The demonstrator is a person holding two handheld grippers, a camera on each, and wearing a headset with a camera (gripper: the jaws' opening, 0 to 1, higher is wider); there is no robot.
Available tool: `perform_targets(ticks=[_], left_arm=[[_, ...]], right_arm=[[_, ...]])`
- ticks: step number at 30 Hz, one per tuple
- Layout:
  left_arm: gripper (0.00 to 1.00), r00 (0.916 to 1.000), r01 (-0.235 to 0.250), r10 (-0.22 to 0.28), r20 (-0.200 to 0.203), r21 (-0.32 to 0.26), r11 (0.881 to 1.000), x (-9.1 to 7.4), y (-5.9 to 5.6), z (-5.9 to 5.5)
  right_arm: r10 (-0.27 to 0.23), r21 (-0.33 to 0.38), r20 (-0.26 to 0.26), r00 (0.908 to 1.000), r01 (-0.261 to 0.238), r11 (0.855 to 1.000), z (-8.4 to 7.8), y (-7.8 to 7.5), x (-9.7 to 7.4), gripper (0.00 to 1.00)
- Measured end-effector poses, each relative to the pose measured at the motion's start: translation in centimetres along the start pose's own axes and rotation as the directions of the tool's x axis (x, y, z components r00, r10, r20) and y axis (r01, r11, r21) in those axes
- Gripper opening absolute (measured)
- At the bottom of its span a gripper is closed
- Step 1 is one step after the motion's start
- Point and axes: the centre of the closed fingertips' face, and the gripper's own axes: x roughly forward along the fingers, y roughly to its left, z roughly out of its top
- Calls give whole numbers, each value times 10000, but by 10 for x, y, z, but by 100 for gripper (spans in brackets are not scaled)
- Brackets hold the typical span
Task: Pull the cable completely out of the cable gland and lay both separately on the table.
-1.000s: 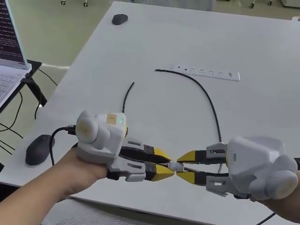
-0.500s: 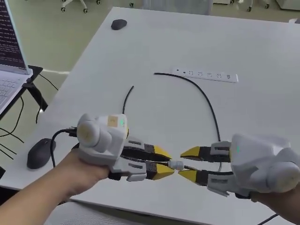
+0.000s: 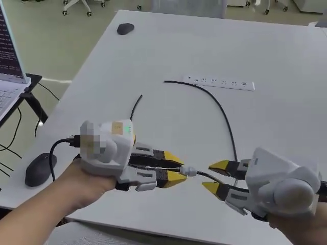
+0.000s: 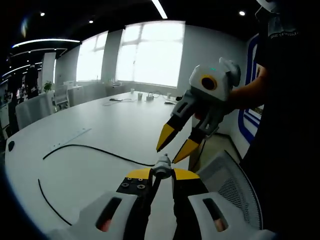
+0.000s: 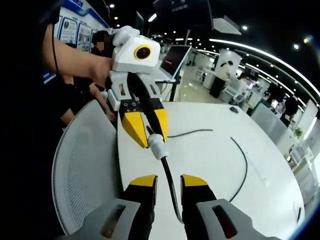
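Head view: left gripper [image 3: 181, 169] level, tight on cable gland [image 3: 189, 171]; right gripper [image 3: 207, 175] opposite, spread.

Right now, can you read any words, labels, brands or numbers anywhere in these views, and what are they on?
Nothing can be read.
Laptop screen: lines of text, too small to read.
Power strip: small marks, too small to read.
Wall posters: blurred.

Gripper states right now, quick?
Left gripper: shut on the cable gland.
Right gripper: open, cable running between its jaws.
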Motion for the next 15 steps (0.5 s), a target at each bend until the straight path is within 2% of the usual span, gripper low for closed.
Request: perform_targets(ticks=[5, 10, 12, 15], left_arm=[[15, 10000, -88, 88, -15, -91, 9999, 2, 3, -3], [15, 10000, -96, 96, 10, -209, 9997, 4, 5, -2], [15, 10000, -63, 63, -8, -187, 9998, 6, 5, -3], [15, 10000, 8, -9, -60, -237, 9997, 8, 5, -4]], right_arm=[[-830, -120, -145, 9964, 828, 9965, 1, -6, 6, 11], [-880, 157, 14, 9961, 879, 9960, 6, -4, 9, 5], [-942, 73, 70, 9955, 942, 9955, 8, -4, 11, 5], [-909, -343, -107, 9958, 905, 9953, 7, -3, 13, 3]])
